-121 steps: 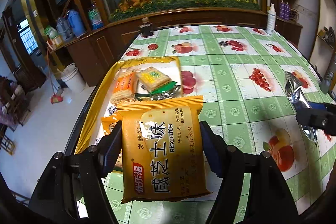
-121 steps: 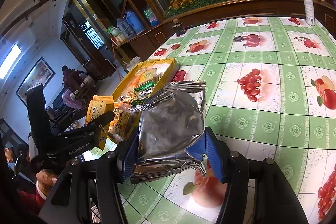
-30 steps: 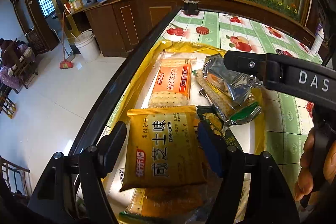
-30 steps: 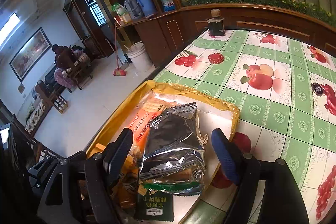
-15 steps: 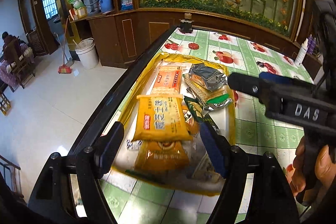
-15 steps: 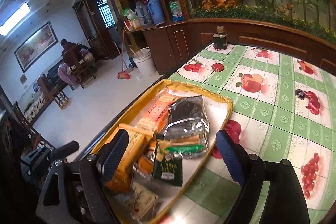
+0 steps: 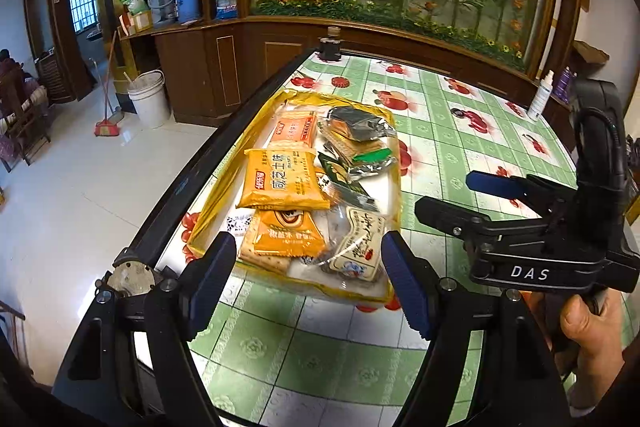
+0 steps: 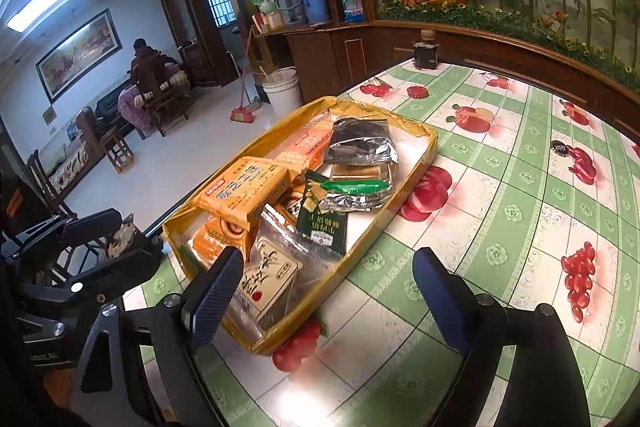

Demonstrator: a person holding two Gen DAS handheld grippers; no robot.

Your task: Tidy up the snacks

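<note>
A yellow tray [image 7: 394, 147] sits on the table near its left edge, also in the right wrist view [image 8: 428, 151]. It holds several snack packs, among them a yellow biscuit pack [image 7: 280, 179] [image 8: 244, 187] and a silver foil pack [image 7: 356, 119] [image 8: 360, 143]. My left gripper [image 7: 308, 279] is open and empty, hovering above the tray's near end. My right gripper [image 8: 328, 287] is open and empty, just right of the tray; it shows in the left wrist view [image 7: 452, 199].
The table has a green-and-white fruit-print cloth [image 7: 460, 147]. A dark jar [image 7: 330, 47] stands at the far corner and a white bottle [image 7: 540, 97] at the far right. Beyond the left edge are the floor and a white bucket [image 7: 148, 99].
Both grippers let go of their packs into the tray, the left the yellow biscuits, the right the silver foil. Both have since pulled back and up, open and empty.
</note>
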